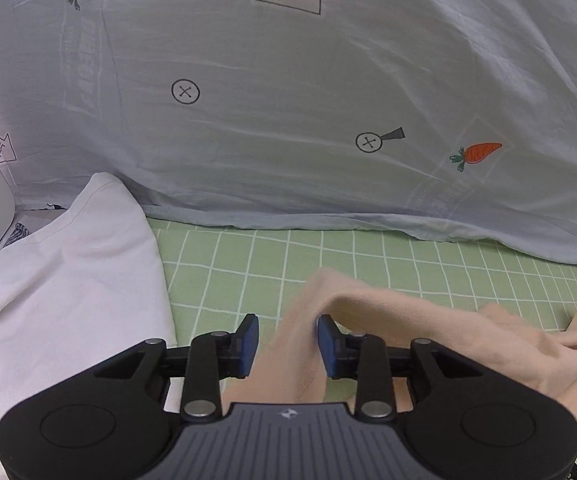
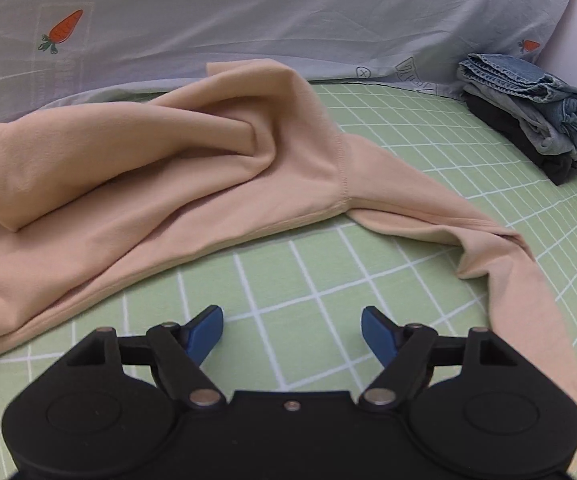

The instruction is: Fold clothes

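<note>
1. Your left gripper (image 1: 286, 344) is standing with its blue pads partly apart, and a fold of the peach garment (image 1: 388, 320) is running between them; the cloth is lying against the right-hand pad (image 1: 328, 344), while a gap is showing beside the left-hand pad, so the fingers are not pinching it
2. From that fold the peach garment is draping off to the right of your left fingers and trailing down under the gripper body
3. A white cloth (image 1: 68, 280) is lying to the left of your left fingers, apart from the peach fabric
4. Your right gripper (image 2: 292, 330) is holding its fingers wide apart with only the green checked sheet (image 2: 288, 280) between them
5. The peach garment is lying bunched ahead of your right fingers, one sleeve curving round past the right-hand finger
6. A pale carrot-print duvet (image 2: 248, 12) is rising beyond the garment
7. A stack of folded jeans (image 2: 536, 108) is sitting far ahead and to the right of your right fingers
</note>
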Demonstrator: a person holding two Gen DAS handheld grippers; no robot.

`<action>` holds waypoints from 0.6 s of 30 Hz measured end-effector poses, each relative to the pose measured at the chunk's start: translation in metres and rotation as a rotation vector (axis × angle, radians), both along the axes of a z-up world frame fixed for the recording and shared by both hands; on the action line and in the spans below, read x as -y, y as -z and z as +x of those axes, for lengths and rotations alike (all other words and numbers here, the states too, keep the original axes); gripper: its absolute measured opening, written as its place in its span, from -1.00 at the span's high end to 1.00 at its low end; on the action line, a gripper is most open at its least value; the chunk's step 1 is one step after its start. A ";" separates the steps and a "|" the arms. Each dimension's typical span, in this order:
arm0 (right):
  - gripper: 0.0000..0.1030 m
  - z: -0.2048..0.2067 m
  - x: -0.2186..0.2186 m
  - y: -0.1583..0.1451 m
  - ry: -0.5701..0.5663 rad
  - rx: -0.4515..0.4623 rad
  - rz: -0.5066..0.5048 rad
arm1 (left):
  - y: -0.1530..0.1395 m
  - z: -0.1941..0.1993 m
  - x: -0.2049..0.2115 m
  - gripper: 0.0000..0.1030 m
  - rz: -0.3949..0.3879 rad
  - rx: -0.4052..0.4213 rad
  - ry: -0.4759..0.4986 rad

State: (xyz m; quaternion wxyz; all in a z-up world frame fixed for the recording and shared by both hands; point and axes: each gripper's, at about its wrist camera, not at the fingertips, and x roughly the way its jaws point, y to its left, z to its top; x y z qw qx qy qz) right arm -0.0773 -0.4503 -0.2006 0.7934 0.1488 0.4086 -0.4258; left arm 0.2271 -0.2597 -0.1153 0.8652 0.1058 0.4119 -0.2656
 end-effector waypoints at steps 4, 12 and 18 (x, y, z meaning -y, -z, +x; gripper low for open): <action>-0.51 0.038 -0.020 -0.003 -0.027 0.046 0.046 | 0.031 -0.006 -0.019 0.06 0.005 -0.092 0.003; -0.41 0.057 -0.028 -0.007 0.162 0.128 0.123 | 0.074 -0.015 -0.045 0.05 0.021 -0.226 -0.015; -0.35 0.053 -0.026 -0.010 0.255 0.173 0.176 | 0.082 -0.016 -0.045 0.04 0.042 -0.224 -0.013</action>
